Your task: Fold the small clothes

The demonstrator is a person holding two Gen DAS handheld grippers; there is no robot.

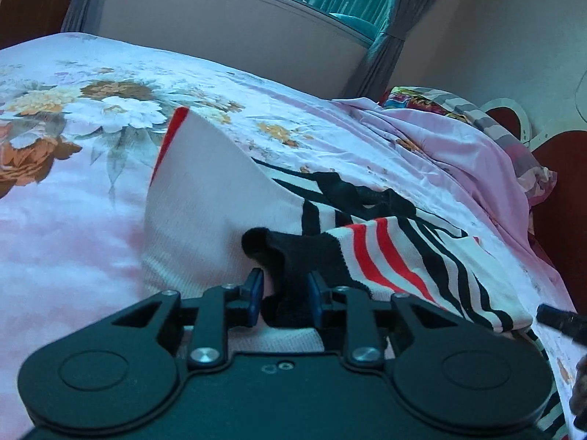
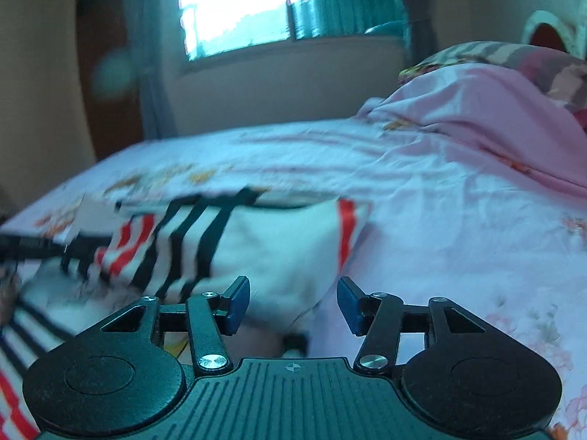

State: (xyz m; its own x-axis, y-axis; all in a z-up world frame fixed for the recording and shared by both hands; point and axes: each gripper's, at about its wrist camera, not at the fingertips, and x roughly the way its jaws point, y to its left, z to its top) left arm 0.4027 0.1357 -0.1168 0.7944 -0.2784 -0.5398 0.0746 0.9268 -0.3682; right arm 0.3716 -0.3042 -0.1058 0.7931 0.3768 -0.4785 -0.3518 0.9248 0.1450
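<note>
A small white knit garment (image 1: pixel 205 205) with black and red stripes lies on the flowered bed sheet (image 1: pixel 66 190). My left gripper (image 1: pixel 285 299) is shut on the garment's black cuff (image 1: pixel 290 256) and lifts a striped sleeve over the white body. In the right wrist view the same garment (image 2: pixel 271 249) lies just ahead, partly folded, its red edge to the right. My right gripper (image 2: pixel 293 304) is open and empty, its left finger (image 2: pixel 236 304) over the white cloth. The left gripper's tip (image 2: pixel 33 247) shows at the far left, blurred.
A rumpled pink blanket (image 1: pixel 440 146) and a colourful pillow (image 1: pixel 433 101) lie at the bed's right side, by a dark red headboard (image 1: pixel 561 190). A wall with a curtained window (image 2: pixel 249 7) stands beyond the bed. Bare sheet (image 2: pixel 458 238) lies to the right of the garment.
</note>
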